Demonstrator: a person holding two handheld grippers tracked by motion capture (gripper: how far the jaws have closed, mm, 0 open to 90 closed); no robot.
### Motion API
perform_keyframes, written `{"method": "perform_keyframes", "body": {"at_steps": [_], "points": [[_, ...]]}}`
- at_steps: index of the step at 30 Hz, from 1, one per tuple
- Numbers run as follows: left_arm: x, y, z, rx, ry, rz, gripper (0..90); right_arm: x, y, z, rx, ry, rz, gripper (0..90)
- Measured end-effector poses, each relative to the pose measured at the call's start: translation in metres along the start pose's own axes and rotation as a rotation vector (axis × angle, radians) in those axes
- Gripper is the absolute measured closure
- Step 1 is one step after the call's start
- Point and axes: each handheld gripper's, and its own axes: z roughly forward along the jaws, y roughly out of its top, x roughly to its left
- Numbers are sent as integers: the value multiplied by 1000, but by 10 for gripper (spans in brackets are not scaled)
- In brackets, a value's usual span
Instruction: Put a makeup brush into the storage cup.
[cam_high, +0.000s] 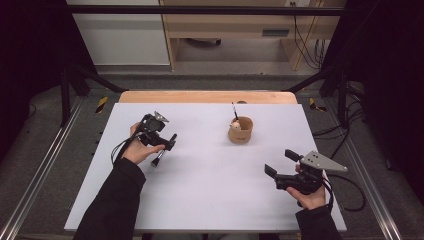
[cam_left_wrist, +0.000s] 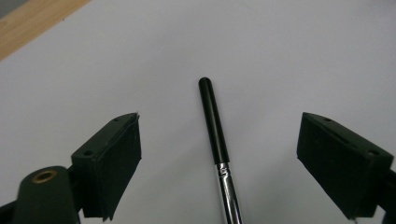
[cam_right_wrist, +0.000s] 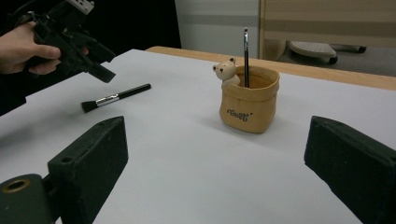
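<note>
Brush (cam_right_wrist: 115, 98) on the white counter (cam_high: 210, 190) is what we read as the thing in hand: it lies flat, black handle at one end, metal ferrule and dark bristles at the other, well apart from the tan fabric pot (cam_right_wrist: 250, 100) with the little bear on its rim. A thin brush (cam_right_wrist: 245, 56) stands upright in that pot, so we judge the pot is where brushes belong and the loose one is to join it.

Our left gripper (cam_high: 162, 144) hangs just over the brush, tilted down toward it. In the left gripper view the handle (cam_left_wrist: 213, 121) runs up the gap between the two jaws, which stand wide and touch nothing. That centring looks deliberate: a close here would pinch the slim handle across its width rather than on the slippery ferrule.

Our right gripper (cam_high: 280, 162) rests low near the counter's right edge, jaws wide apart and empty, aimed at the pot, perhaps ready to steady it.
</note>
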Motion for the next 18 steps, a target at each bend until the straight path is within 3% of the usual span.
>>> {"method": "perform_keyframes", "body": {"at_steps": [18], "points": [[5,-23,25,101,-68,-55,319,1,-1,3,9,6,11,68]]}}
